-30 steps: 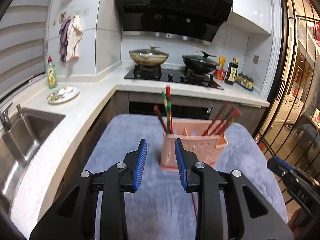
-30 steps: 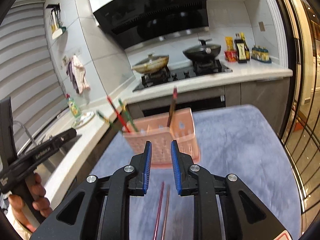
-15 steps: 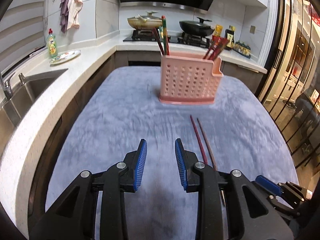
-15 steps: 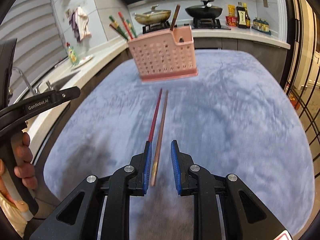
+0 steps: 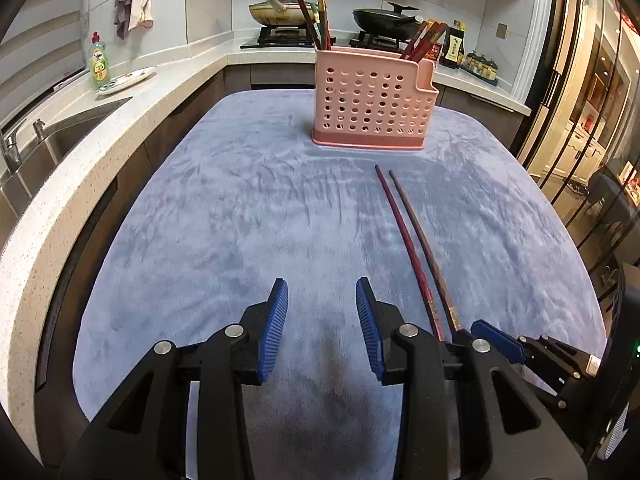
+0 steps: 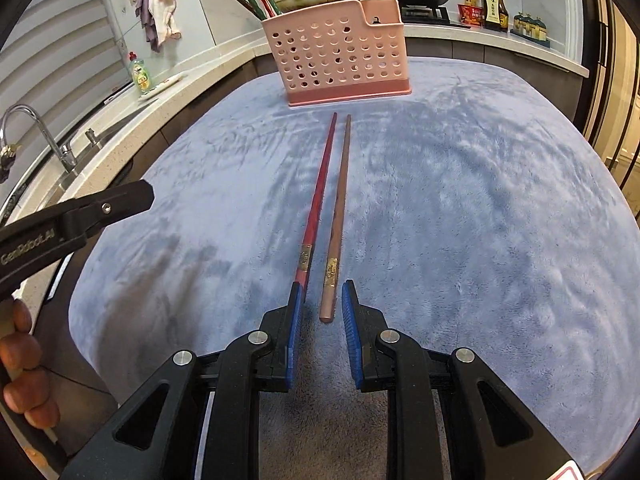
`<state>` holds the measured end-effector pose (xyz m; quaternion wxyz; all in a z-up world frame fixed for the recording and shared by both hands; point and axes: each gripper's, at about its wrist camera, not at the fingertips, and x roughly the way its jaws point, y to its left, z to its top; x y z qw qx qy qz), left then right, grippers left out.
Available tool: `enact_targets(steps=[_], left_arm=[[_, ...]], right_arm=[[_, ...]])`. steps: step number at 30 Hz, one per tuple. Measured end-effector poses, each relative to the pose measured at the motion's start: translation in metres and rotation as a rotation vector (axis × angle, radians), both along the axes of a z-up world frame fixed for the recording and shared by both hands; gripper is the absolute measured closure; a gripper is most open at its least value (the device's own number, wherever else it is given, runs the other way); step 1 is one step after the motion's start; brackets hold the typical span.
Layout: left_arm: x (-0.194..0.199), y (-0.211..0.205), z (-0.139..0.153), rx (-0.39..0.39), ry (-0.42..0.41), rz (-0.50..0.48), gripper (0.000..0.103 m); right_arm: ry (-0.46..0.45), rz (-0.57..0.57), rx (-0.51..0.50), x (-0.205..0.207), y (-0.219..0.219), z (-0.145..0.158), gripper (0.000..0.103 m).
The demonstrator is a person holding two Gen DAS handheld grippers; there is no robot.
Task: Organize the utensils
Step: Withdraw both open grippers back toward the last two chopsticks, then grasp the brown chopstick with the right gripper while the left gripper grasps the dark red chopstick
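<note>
A red chopstick (image 6: pixel 318 196) and a brown chopstick (image 6: pixel 338 212) lie side by side on the blue-grey cloth (image 6: pixel 460 208), pointing at a pink perforated utensil holder (image 6: pixel 340 66) that holds several chopsticks. My right gripper (image 6: pixel 319 300) is open and low over the cloth, its fingers on either side of the chopsticks' near ends. My left gripper (image 5: pixel 322 300) is open and empty, left of the same chopsticks (image 5: pixel 416 248). The holder also shows in the left wrist view (image 5: pixel 372 100). The right gripper shows at the left wrist view's lower right (image 5: pixel 496 338).
A white counter with a sink (image 5: pixel 60 140), a dish-soap bottle (image 5: pixel 98 62) and a plate (image 5: pixel 126 78) runs along the left. A hob with two pans (image 5: pixel 332 16) stands behind the table. Glass doors (image 5: pixel 580 100) are to the right.
Both grippers have pulled back from the holder and dropped low over the cloth. The right gripper now has the chopsticks' near ends between its fingers.
</note>
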<state>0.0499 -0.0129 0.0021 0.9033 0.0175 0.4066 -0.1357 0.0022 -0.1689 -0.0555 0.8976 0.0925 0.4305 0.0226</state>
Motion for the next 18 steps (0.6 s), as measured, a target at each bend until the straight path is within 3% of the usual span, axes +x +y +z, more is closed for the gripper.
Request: enact_targets(steps=[9,13,18], left_arm=[[-0.002,-0.002,-0.01,0.007,0.026,-0.005,0.069],[-0.003,-0.006,-0.013,0.012,0.032,-0.01,0.063],[-0.006,-0.015,-0.017,0.019,0.039,-0.031,0.056]], right_arm=[[0.016,-0.025,-0.02,0.009,-0.002,-0.011,0.086],[0.016,-0.042,-0.02,0.008,-0.007,-0.012,0.096],[0.012,-0.073,-0.005,0.002,-0.019,-0.01,0.096]])
